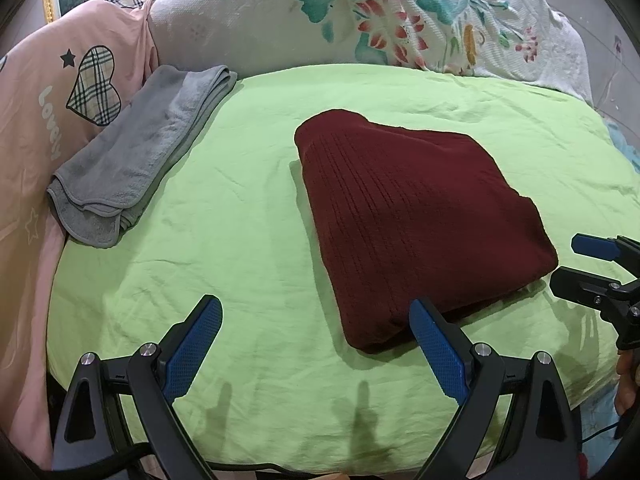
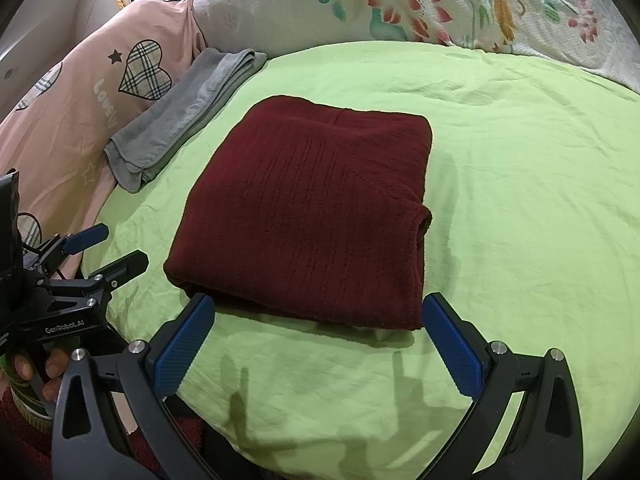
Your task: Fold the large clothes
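Note:
A dark red knitted sweater lies folded into a thick rectangle on the green sheet; it also shows in the right wrist view. My left gripper is open and empty, hovering just in front of the sweater's near left corner. My right gripper is open and empty, its fingers either side of the sweater's near edge, not touching it. The right gripper also shows at the right edge of the left wrist view, and the left gripper at the left of the right wrist view.
A folded grey towel lies at the sheet's left edge. A pink quilt with plaid hearts is on the left. A white floral blanket is piled at the back.

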